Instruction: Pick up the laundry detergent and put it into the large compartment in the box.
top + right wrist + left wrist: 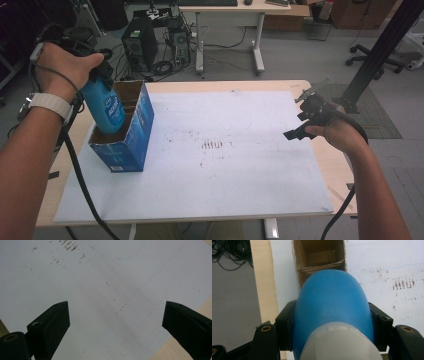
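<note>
Left hand-held gripper [332, 322] clamps blue bottle [332, 305] — right [116, 322] wide.

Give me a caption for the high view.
Left gripper lowers a blue bottle into a divided box.

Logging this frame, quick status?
Left gripper shut on blue bottle, lowered into blue carton. Right gripper open over white sheet. Nothing in the way.

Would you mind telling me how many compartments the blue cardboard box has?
3 visible in the blue cardboard box: the nearest takes the blue plastic bottle; two open ones lie beyond.
</note>
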The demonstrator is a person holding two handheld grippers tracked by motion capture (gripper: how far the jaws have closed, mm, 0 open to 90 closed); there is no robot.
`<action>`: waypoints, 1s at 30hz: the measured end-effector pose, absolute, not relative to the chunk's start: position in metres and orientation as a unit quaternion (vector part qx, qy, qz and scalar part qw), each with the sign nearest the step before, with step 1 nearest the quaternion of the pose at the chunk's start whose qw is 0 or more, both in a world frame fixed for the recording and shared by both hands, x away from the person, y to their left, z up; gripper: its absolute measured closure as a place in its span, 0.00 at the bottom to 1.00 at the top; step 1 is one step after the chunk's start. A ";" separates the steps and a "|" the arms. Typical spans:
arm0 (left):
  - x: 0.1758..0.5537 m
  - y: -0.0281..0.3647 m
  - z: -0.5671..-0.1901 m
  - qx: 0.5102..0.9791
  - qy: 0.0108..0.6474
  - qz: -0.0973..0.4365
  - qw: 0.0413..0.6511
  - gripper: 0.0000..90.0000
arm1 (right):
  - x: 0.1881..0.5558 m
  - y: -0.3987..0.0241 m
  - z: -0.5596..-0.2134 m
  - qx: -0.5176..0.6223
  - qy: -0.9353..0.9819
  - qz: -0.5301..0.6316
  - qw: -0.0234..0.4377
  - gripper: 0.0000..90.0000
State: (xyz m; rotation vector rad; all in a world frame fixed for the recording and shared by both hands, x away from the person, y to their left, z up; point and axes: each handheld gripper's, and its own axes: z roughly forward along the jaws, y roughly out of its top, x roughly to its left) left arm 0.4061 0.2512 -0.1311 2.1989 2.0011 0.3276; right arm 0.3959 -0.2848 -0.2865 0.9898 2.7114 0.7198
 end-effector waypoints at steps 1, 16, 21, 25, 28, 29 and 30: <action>0.407 0.252 -0.134 0.732 0.668 0.107 0.076 0.41 | 0.396 -0.285 -0.287 0.333 0.908 0.240 0.083 0.08; 0.413 0.250 -0.160 0.739 0.662 0.100 0.070 0.41 | 0.396 -0.285 -0.288 0.333 0.909 0.237 0.086 0.08; 0.415 0.252 -0.169 0.738 0.664 0.094 0.077 0.41 | 0.396 -0.286 -0.289 0.334 0.908 0.237 0.085 0.08; 0.415 0.253 -0.173 0.738 0.663 0.096 0.077 0.41 | 0.395 -0.287 -0.290 0.335 0.908 0.236 0.085 0.08; 0.416 0.251 -0.178 0.742 0.660 0.100 0.067 0.41 | 0.395 -0.288 -0.291 0.337 0.908 0.236 0.084 0.08; 0.416 0.250 -0.181 0.743 0.658 0.102 0.066 0.41 | 0.395 -0.289 -0.292 0.337 0.908 0.236 0.084 0.08; 0.416 0.250 -0.181 0.743 0.658 0.102 0.066 0.41 | 0.395 -0.289 -0.292 0.337 0.908 0.236 0.084 0.08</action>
